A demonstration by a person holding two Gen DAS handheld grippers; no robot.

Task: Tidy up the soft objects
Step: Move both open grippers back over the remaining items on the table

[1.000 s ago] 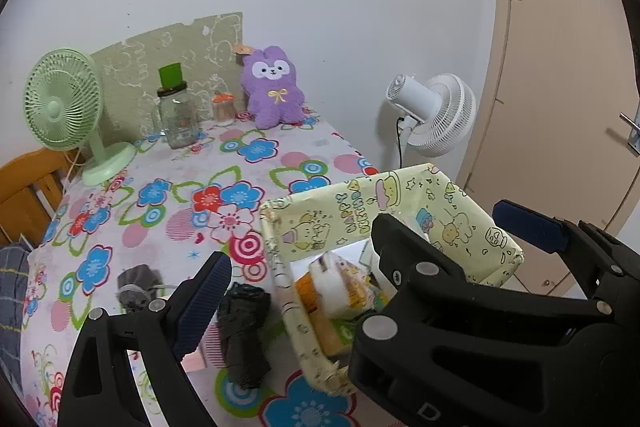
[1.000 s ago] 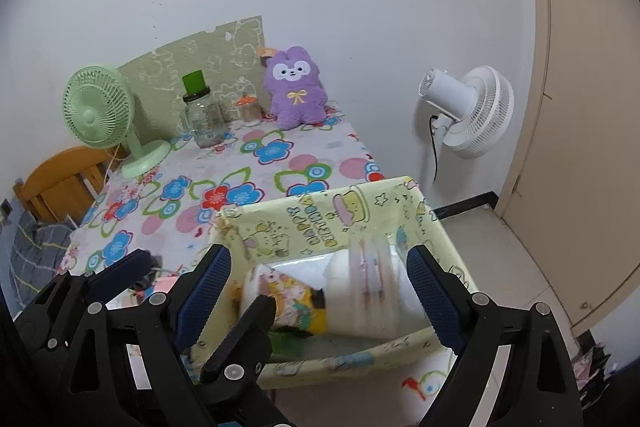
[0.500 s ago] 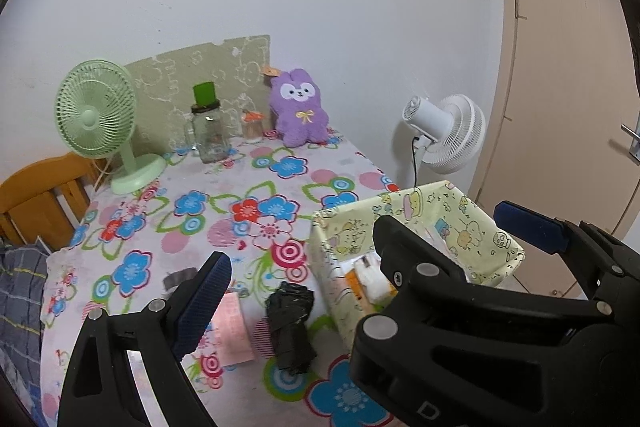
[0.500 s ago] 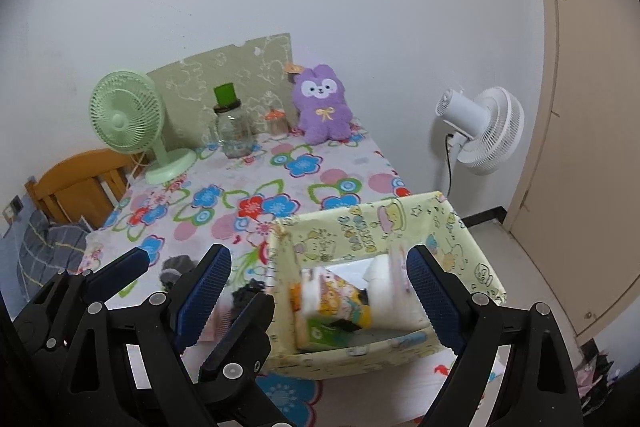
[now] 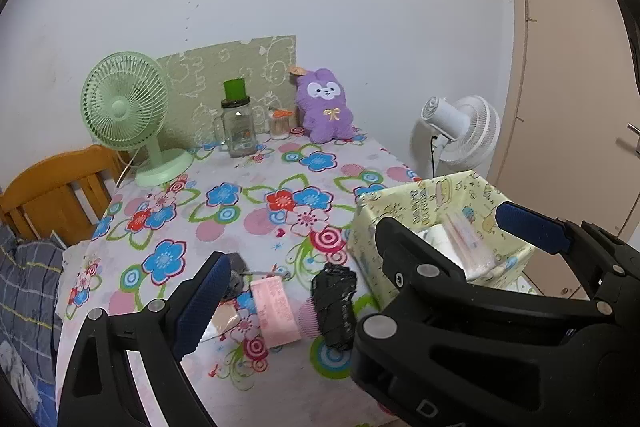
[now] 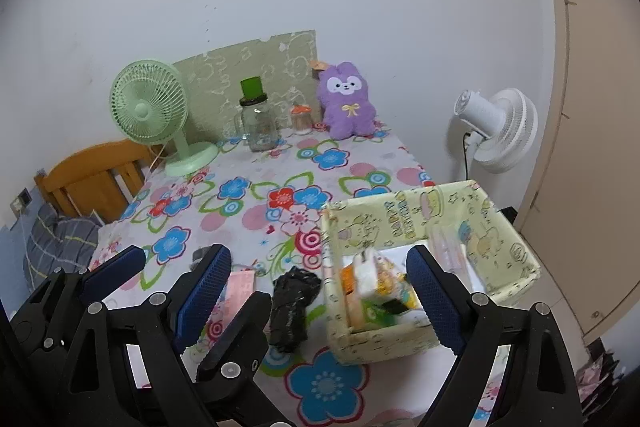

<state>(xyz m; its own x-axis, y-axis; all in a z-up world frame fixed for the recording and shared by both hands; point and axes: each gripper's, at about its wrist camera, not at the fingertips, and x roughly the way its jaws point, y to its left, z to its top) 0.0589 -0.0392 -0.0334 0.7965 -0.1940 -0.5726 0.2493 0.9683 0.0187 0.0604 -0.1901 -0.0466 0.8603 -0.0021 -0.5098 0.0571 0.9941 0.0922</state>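
Observation:
A yellow cartoon-print fabric box [image 5: 404,203] [image 6: 404,215] stands at the table's near right corner with tissue packs and small packets inside. A black rolled bag [image 5: 334,301] [image 6: 292,305], a pink packet [image 5: 276,307] [image 6: 240,287] and a small grey item [image 5: 236,267] lie left of it on the floral cloth. A purple plush bunny [image 5: 326,111] [image 6: 348,101] sits at the back. My left gripper [image 5: 360,251] and right gripper [image 6: 320,291] are both open and empty, held above the table's near edge.
A green desk fan [image 5: 126,111], a glass jar with a green lid [image 5: 238,125] and a small orange-capped jar [image 5: 280,123] stand at the back. A white floor fan [image 5: 460,131] stands right of the table, a wooden chair [image 5: 56,187] left. A door [image 5: 572,67] is at the right.
Both grippers have pulled back and up from the box, so more of the table shows. The box and the loose items have stayed in place.

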